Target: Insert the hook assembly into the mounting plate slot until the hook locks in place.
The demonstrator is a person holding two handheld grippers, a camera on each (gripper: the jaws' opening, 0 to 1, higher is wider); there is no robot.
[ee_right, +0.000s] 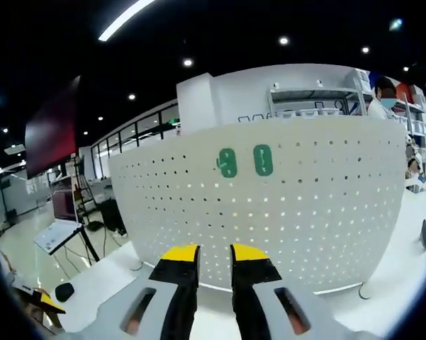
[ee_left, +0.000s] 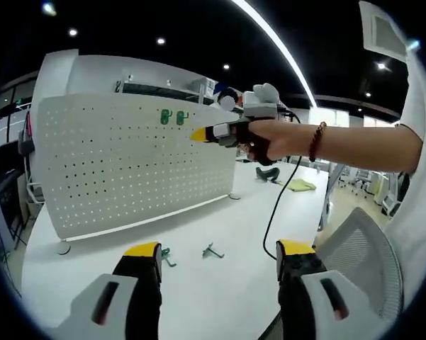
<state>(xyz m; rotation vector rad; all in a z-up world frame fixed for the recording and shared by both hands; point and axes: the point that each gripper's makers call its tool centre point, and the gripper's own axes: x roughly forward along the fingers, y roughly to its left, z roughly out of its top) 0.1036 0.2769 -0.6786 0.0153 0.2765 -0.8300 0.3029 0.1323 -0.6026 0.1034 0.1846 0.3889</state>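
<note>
No text or label seems legible on anything here.

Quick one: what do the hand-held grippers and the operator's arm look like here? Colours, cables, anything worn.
Left hand-held gripper: light grey bodies, black jaws with yellow tips, dark slots. Right hand-held gripper has the same colours; in the left gripper view a black cable hangs from its rear. The hand wears a dark red bead bracelet and a white short sleeve.
</note>
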